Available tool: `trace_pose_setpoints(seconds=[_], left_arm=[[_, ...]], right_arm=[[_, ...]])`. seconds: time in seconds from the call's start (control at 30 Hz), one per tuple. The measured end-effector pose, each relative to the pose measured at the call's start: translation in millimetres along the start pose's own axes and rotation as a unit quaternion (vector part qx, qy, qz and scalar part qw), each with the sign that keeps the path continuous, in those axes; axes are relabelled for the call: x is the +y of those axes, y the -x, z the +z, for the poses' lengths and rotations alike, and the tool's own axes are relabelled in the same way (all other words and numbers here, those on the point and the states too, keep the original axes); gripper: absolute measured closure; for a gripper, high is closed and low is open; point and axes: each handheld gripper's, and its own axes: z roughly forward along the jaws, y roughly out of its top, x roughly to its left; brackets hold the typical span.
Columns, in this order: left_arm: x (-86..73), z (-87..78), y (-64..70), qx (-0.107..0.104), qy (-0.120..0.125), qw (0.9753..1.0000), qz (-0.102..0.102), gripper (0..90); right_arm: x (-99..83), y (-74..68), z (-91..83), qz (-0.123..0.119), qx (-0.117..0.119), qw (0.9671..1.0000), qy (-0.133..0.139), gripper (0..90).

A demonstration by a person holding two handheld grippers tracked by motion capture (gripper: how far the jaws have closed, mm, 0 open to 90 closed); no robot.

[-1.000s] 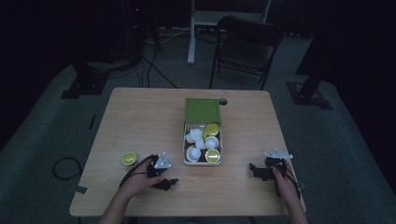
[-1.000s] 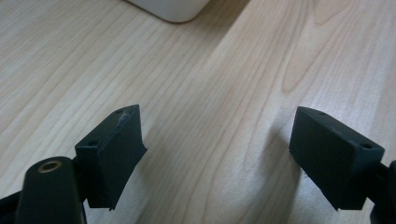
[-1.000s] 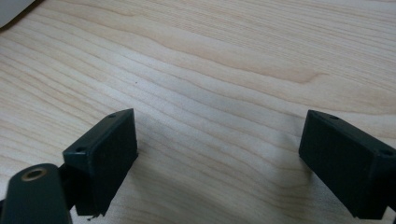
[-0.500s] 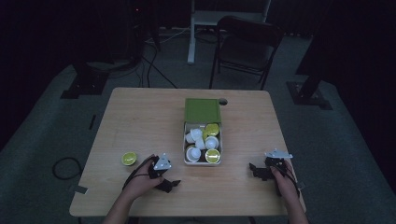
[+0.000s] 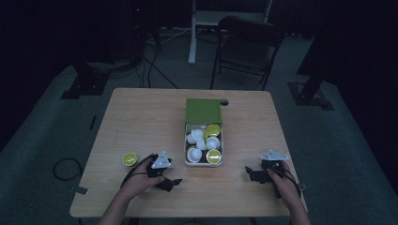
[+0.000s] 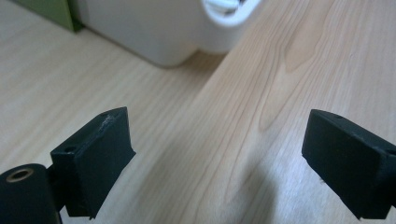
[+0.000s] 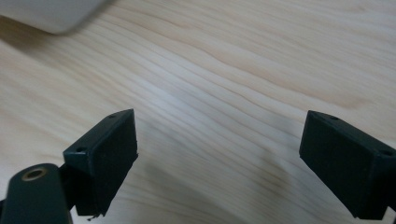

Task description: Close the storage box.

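Fingers of both grippers (image 6: 219,158) (image 7: 219,158) stand wide apart, gripping nothing, low in the frame over bare table (image 5: 141,122), flanking the tray (image 5: 187,161) of cups (image 5: 194,153).

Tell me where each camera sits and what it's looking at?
High view: above the person's side, looking down on the table; both hands, left gripper and right gripper show.
Left gripper view: rides the left gripper, faces the white box; own open jaws show.
Right gripper view: rides the right gripper, faces tabletop; own open jaws show.
Shared: all see the white box.
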Motion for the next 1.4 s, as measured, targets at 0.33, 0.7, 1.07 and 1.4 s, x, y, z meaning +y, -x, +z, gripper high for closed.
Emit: trace_pose_setpoints(seconds=[0.33,0.7,1.07,1.4], left_arm=[[13.1,-7.0,-3.8,0.027,0.085,0.9957,-0.022,9.2],[25.1,-11.8,-10.4,0.053,0.144,0.9878,-0.027,9.2],[31.4,-4.6,-13.8,0.063,0.154,0.9854,-0.036,9.2],[36.3,-2.5,-21.7,0.075,0.158,0.9838,-0.04,9.2]], right_arm=[[22.1,-14.7,-11.4,0.01,0.076,0.9955,0.056,10.9],[45.4,-32.3,-10.7,0.006,0.164,0.9784,0.126,10.9],[57.7,-42.5,2.0,-0.007,0.18,0.9736,0.14,11.0],[65.4,-42.6,15.5,-0.012,0.18,0.974,0.137,13.2]])
